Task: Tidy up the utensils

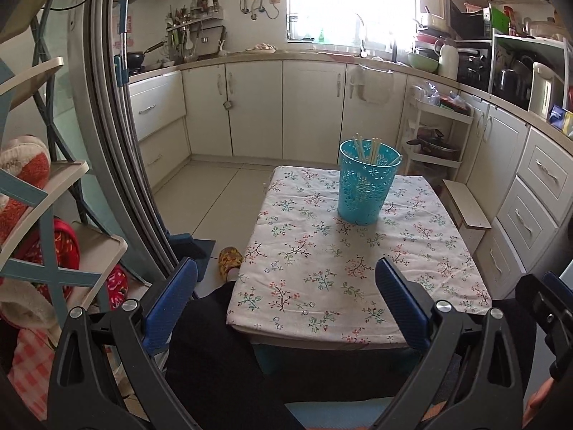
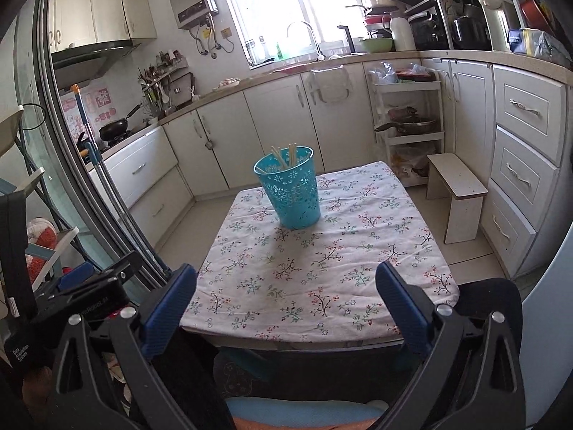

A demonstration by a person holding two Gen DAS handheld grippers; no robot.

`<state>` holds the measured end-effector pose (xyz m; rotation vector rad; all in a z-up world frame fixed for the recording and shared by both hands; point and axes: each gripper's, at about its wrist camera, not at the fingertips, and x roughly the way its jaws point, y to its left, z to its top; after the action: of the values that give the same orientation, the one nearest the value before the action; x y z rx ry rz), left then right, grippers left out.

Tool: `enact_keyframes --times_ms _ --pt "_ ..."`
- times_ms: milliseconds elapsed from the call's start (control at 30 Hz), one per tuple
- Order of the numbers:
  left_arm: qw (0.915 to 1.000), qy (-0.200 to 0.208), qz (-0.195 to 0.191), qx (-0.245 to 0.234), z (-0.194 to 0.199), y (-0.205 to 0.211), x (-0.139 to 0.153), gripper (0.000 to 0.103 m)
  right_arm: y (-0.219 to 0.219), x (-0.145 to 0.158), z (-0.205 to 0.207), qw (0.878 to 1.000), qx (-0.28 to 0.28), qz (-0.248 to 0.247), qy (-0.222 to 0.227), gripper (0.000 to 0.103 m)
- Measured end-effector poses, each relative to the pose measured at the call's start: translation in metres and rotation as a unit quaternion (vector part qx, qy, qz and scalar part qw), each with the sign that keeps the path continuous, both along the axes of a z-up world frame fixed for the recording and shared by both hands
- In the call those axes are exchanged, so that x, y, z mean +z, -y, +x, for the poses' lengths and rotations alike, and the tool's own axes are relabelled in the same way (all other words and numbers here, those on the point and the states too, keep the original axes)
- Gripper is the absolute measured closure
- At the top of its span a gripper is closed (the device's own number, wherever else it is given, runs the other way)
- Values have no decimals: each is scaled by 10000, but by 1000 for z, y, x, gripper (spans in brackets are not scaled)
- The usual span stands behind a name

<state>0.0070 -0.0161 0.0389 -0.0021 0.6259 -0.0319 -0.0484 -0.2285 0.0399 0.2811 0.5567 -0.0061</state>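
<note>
Left wrist view: left gripper point(image 1: 286, 272) at lower frame, level, jaws spread and empty; turquoise holder point(image 1: 367, 182) with chopsticks point(image 1: 365, 148) upright right of centre on floral cloth point(image 1: 322, 268). Right wrist view: right gripper point(image 2: 286, 276) at lower frame, jaws likewise spread, empty; holder point(image 2: 290, 188) with chopsticks point(image 2: 286, 156) at centre.

I count one blue basket point(image 1: 369, 182) at my twelve o'clock on one small table point(image 1: 322, 279). Pale chopsticks point(image 1: 365, 148) stand inside it; at least five tips show, but I can't count them exactly. I hold two grippers, the left gripper point(image 1: 286, 286) and the right gripper point(image 2: 286, 288). One small stool point(image 2: 458, 193) sits at two o'clock.
</note>
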Motion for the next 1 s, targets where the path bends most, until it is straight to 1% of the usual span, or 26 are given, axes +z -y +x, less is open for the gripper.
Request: enact_keyframes --times_ms 133,467,1000 --pt "10000 69 29 -55 -3 6 3 7 -4 1 -3 9999 60 -72 38 7" --pt "9999 97 47 -104 -7 11 6 7 -4 1 -4 9999 124 -44 27 7" --pt "9999 106 35 -83 -11 7 6 7 -6 4 -7 9998 169 -68 95 7"
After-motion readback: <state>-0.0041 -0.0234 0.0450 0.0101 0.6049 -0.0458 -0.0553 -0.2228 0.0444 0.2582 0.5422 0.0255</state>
